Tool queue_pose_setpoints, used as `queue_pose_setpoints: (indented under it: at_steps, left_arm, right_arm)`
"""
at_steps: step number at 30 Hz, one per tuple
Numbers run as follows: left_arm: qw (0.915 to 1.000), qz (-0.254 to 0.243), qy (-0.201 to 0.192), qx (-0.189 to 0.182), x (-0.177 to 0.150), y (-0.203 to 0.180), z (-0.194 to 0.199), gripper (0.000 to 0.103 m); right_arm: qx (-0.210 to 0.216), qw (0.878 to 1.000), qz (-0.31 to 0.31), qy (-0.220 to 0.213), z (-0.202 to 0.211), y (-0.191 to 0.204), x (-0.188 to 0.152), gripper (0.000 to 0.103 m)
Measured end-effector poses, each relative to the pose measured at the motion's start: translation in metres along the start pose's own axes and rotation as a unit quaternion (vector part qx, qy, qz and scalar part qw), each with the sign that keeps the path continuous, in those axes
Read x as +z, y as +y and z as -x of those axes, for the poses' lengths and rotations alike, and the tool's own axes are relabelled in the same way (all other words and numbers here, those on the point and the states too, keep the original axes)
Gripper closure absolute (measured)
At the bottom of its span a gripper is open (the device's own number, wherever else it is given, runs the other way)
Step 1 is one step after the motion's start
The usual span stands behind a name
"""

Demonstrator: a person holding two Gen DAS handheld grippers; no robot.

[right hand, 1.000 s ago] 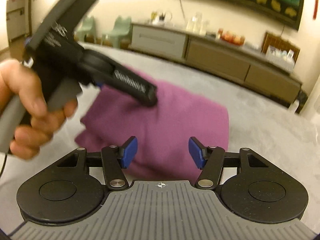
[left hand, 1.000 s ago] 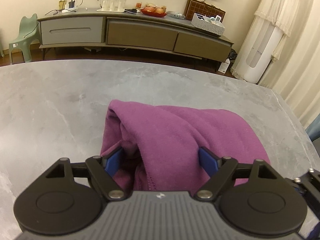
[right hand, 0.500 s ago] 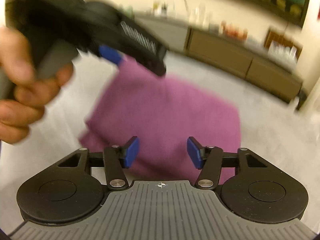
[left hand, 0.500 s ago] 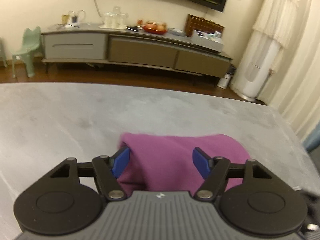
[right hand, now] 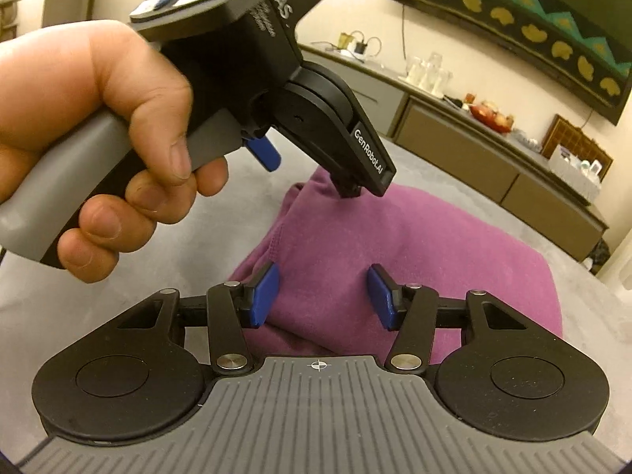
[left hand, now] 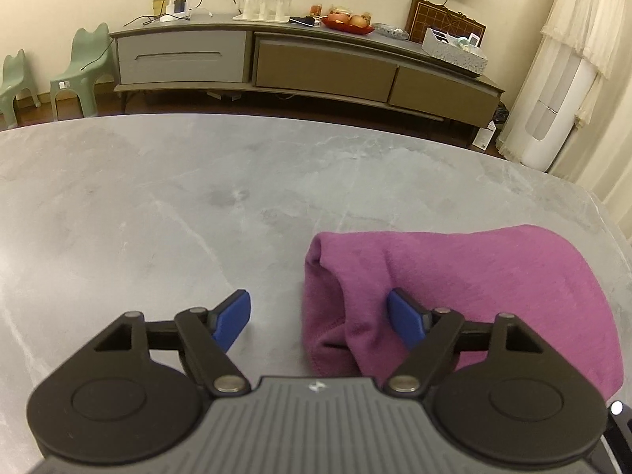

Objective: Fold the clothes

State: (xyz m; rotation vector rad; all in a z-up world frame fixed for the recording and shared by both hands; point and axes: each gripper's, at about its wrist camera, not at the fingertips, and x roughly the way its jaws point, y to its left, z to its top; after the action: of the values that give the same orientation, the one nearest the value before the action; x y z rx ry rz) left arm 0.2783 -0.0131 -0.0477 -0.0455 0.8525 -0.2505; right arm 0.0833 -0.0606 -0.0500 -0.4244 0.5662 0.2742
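Both grippers — left gripper [left hand: 318,318], right gripper [right hand: 323,296] — are hovering wide-open, empty, over the compactly folded purple garment [right hand: 414,245]; folding is looking finished.

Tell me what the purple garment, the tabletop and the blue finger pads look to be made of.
Purple garment: soft knit or fleece, matte, with a fuzzy nap and a stitched hem; likely cotton or a blend.
Tabletop: grey with pale veining, low sheen; stone or a stone-look slab, cannot tell which.
Blue finger pads: smooth, slightly glossy; probably rubber or plastic.
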Motion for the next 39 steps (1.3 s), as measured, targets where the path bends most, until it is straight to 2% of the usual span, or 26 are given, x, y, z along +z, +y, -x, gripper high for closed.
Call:
queue_pose_setpoints:
  at_steps: [3, 4, 5, 6, 8, 11, 13, 17, 18, 19, 20, 24, 25, 26, 27, 30, 31, 32, 33, 34, 35, 36, 39]
  left_arm:
    - [0.9996, 0.001, -0.028, -0.002, 0.003, 0.0, 0.021, 0.033]
    - [0.9992, 0.001, -0.041, -0.005, 0.005, 0.001, 0.028, 0.033]
    - [0.9989, -0.004, -0.047, 0.001, 0.008, 0.0, 0.03, 0.033]
    - [0.999, -0.005, -0.042, 0.011, 0.01, 0.001, 0.024, 0.034]
    - [0.9991, -0.007, -0.028, 0.031, 0.012, 0.004, 0.01, 0.038]
    - [0.9983, -0.007, 0.006, 0.057, 0.001, 0.01, -0.015, 0.044]
    - [0.9969, -0.022, 0.006, 0.075, -0.005, 0.011, -0.024, 0.039]
    - [0.9968, -0.03, 0.002, 0.074, -0.005, 0.01, -0.03, 0.039]
    - [0.9969, -0.029, 0.003, 0.073, -0.004, 0.011, -0.029, 0.039]
    - [0.9971, -0.026, 0.006, 0.071, -0.004, 0.013, -0.027, 0.044]
    - [0.997, -0.022, 0.005, 0.074, -0.003, 0.015, -0.023, 0.046]
    - [0.9977, -0.013, -0.038, 0.055, -0.002, 0.005, 0.026, 0.046]
    - [0.9981, -0.019, -0.039, 0.045, -0.006, 0.0, 0.033, 0.039]
    - [0.9983, -0.028, -0.038, 0.035, -0.01, -0.005, 0.04, 0.033]
    - [0.9984, -0.034, -0.029, 0.035, -0.017, -0.01, 0.041, 0.032]
    - [0.9984, -0.041, -0.006, 0.039, -0.038, -0.022, 0.047, 0.032]
    - [0.9987, -0.032, -0.006, 0.038, -0.043, -0.024, 0.054, 0.032]
    - [0.999, -0.024, -0.007, 0.038, -0.048, -0.025, 0.061, 0.03]
    - [0.9993, -0.018, -0.012, 0.031, -0.051, -0.025, 0.069, 0.027]
    - [0.9994, -0.011, -0.022, 0.025, -0.055, -0.027, 0.081, 0.02]
    - [0.9993, -0.008, -0.032, 0.018, -0.06, -0.029, 0.093, 0.01]
    - [0.9991, -0.006, -0.041, 0.011, -0.065, -0.031, 0.104, 0.007]
    - [0.9982, -0.019, -0.057, 0.002, -0.085, -0.043, 0.13, 0.005]
  right_arm:
    - [0.025, 1.0, -0.01, 0.005, 0.015, -0.006, 0.003, 0.05]
    - [0.027, 0.999, -0.024, -0.005, 0.022, -0.018, 0.008, 0.055]
    - [0.026, 0.999, -0.04, -0.02, 0.027, -0.031, 0.013, 0.055]
    - [0.01, 0.998, -0.054, -0.036, 0.034, -0.044, 0.017, 0.055]
    - [-0.019, 0.995, -0.089, -0.038, 0.033, -0.071, 0.017, 0.054]
    - [-0.043, 0.989, -0.14, 0.018, 0.002, -0.103, -0.001, 0.055]
    - [-0.035, 0.99, -0.135, 0.035, -0.008, -0.103, -0.013, 0.055]
    - [-0.031, 0.991, -0.126, 0.04, -0.013, -0.094, -0.02, 0.055]
    - [-0.033, 0.991, -0.123, 0.037, -0.014, -0.093, -0.022, 0.055]
    - [-0.034, 0.991, -0.127, 0.033, -0.012, -0.094, -0.021, 0.055]
    - [-0.033, 0.99, -0.134, 0.03, -0.009, -0.097, -0.02, 0.055]
    - [-0.032, 0.986, -0.164, 0.017, 0.003, -0.108, -0.015, 0.055]
    - [-0.032, 0.985, -0.171, 0.014, 0.007, -0.111, -0.014, 0.049]
    - [-0.037, 0.984, -0.172, -0.002, 0.013, -0.112, -0.013, 0.038]
    - [-0.039, 0.985, -0.169, -0.005, 0.014, -0.112, -0.015, 0.034]
    - [-0.001, 0.982, -0.181, 0.05, -0.009, -0.107, -0.037, 0.025]
    - [-0.002, 0.98, -0.187, 0.062, -0.009, -0.109, -0.038, 0.016]
    - [-0.008, 0.979, -0.193, 0.07, -0.006, -0.112, -0.036, 0.016]
    - [-0.011, 0.978, -0.197, 0.069, 0.004, -0.116, -0.031, 0.016]
    - [-0.012, 0.977, -0.201, 0.065, 0.016, -0.119, -0.025, 0.016]
    - [-0.016, 0.978, -0.201, 0.049, 0.034, -0.12, -0.02, 0.011]
    - [-0.021, 0.979, -0.201, 0.029, 0.054, -0.121, -0.017, 0.007]
    - [-0.022, 0.978, -0.208, 0.016, 0.093, -0.115, -0.02, 0.003]
